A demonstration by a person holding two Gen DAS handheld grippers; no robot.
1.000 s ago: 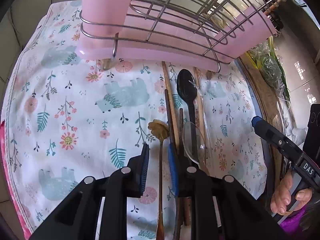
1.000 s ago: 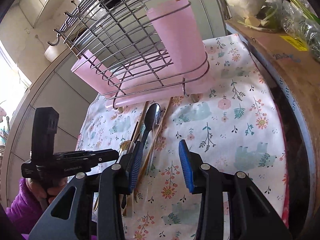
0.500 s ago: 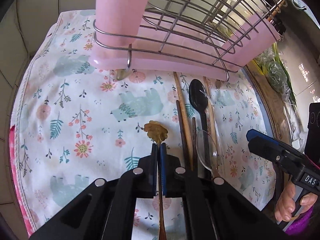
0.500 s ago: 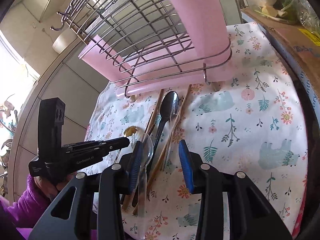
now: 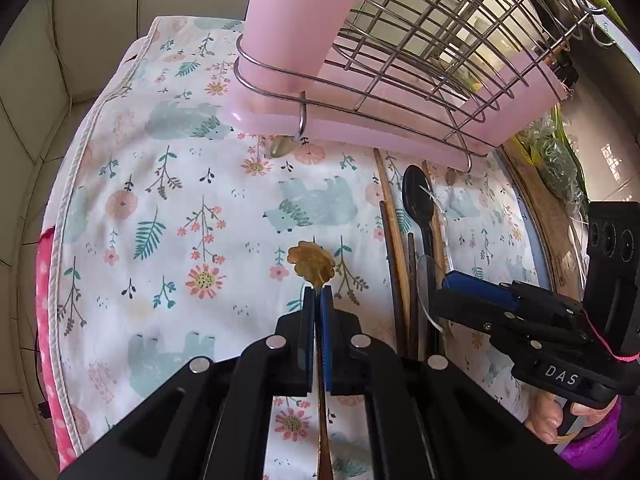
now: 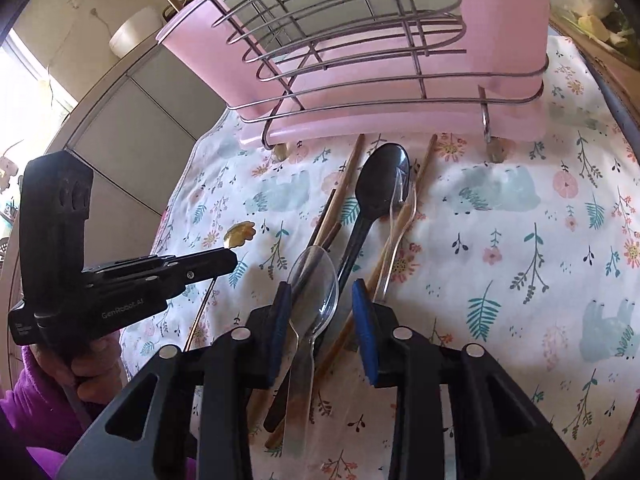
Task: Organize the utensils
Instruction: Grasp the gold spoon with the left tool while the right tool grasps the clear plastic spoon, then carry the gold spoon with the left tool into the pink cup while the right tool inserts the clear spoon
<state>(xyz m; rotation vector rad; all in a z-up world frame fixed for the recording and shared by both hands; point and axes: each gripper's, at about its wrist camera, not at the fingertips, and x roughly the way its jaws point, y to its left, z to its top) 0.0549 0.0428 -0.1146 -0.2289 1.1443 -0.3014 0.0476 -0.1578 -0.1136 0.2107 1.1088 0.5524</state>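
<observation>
A gold spoon (image 5: 312,266) with a scalloped bowl lies on the floral cloth, and my left gripper (image 5: 318,300) is shut on its thin handle just behind the bowl. From the right wrist, that gripper (image 6: 228,258) and the gold spoon (image 6: 240,234) show at the left. My right gripper (image 6: 320,316) is closing over a clear plastic spoon (image 6: 316,284); the spoon bowl sits between the blue pads with a gap on the right side. Under it lie a black spoon (image 6: 384,184) and wooden chopsticks (image 6: 348,176).
A wire utensil rack with a pink drip tray (image 5: 360,136) stands at the cloth's far edge, on small feet. A cardboard box with bagged greens (image 5: 556,160) borders the right side. Tiled wall (image 5: 80,40) lies beyond the cloth's left edge. A hand in a purple sleeve (image 6: 36,380) holds the left gripper.
My left gripper went from open around the gold spoon's handle to shut on it. My right gripper dropped over the utensil pile, now straddling the clear spoon with narrower jaws.
</observation>
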